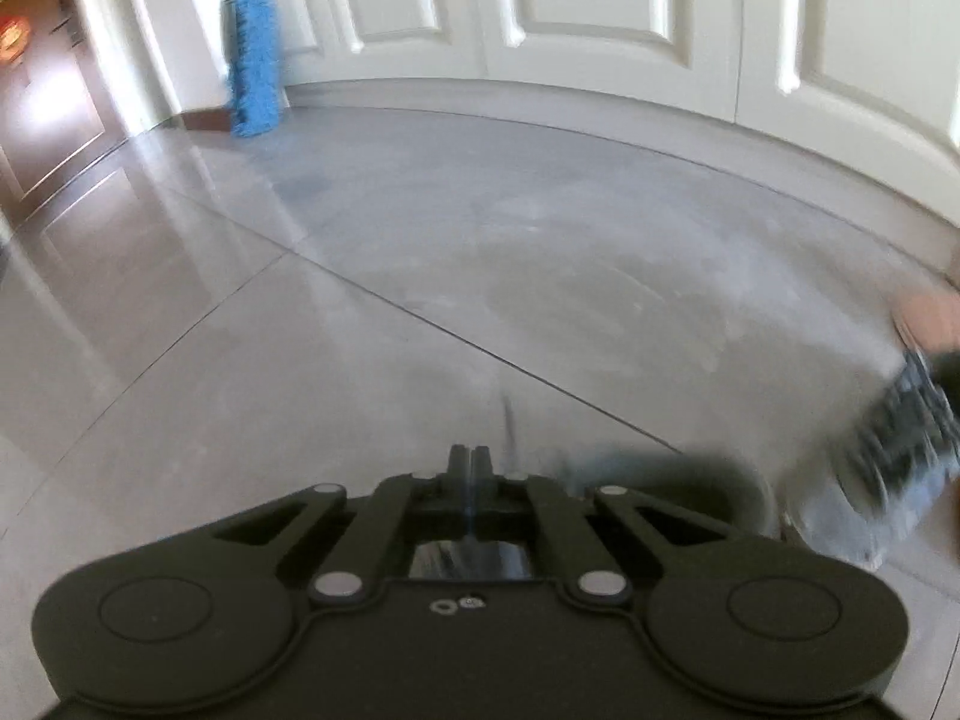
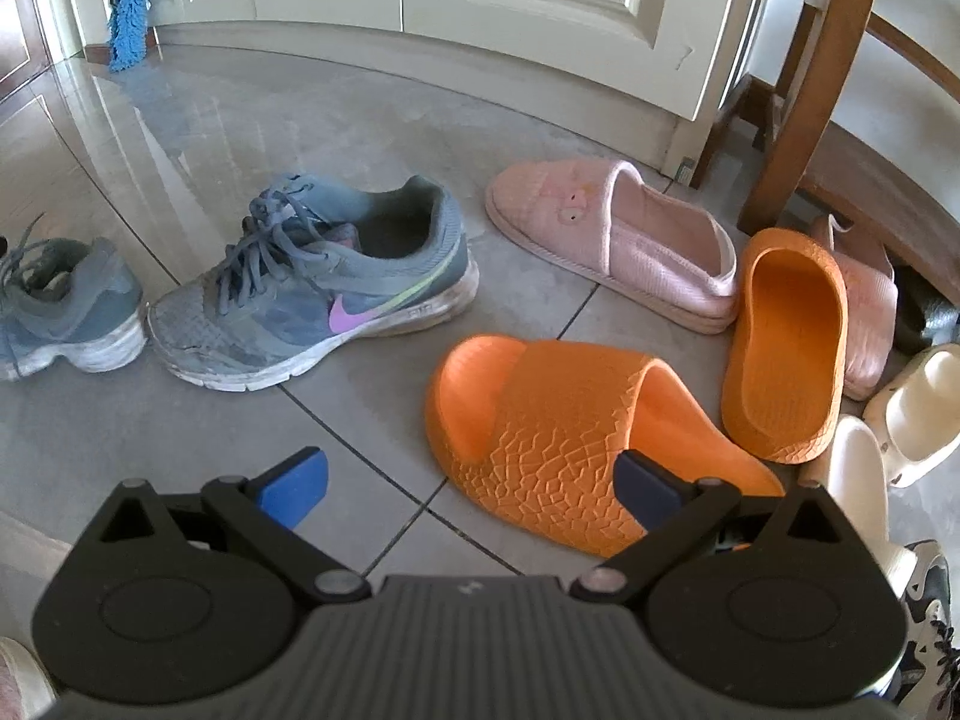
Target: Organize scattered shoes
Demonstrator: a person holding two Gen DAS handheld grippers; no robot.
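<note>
The orange slide (image 2: pixel 576 432) lies flat on the floor (image 2: pixel 372 138), right in front of my right claw (image 2: pixel 474 480). My right claw points down at the floor, tipped forward. Its two blue pads are wide apart and hold nothing. The right pad (image 2: pixel 645 489) sits over the near edge of the slide; I cannot tell if it touches. The left pad (image 2: pixel 294 486) is over bare floor, well apart from the slide.

A second orange slide (image 2: pixel 786 348) stands tipped on its side just right of the first one. A pink slipper (image 2: pixel 618 234) lies behind them, and another pink slipper (image 2: pixel 864 312) leans behind the tipped slide. Two cream slides (image 2: pixel 918 408) are at the far right, near a wooden chair (image 2: pixel 804 90).

To the left of the slide sits a gray sneaker (image 2: pixel 312 294) with a pink mark. A second gray sneaker (image 2: pixel 66 312) is just left of it, at the edge of the view.

My left claw (image 1: pixel 471 462) also points down at the floor. Its two fingers are pressed together. A thin dark strand rises just past the tips, but it is too blurry to tell what it is or if I hold it. A blurry shoe (image 1: pixel 894 456) is low on the right, beside this claw.

White doors (image 1: pixel 600 12) stand at the back, with a blue mop (image 1: pixel 255 66) leaning there.
</note>
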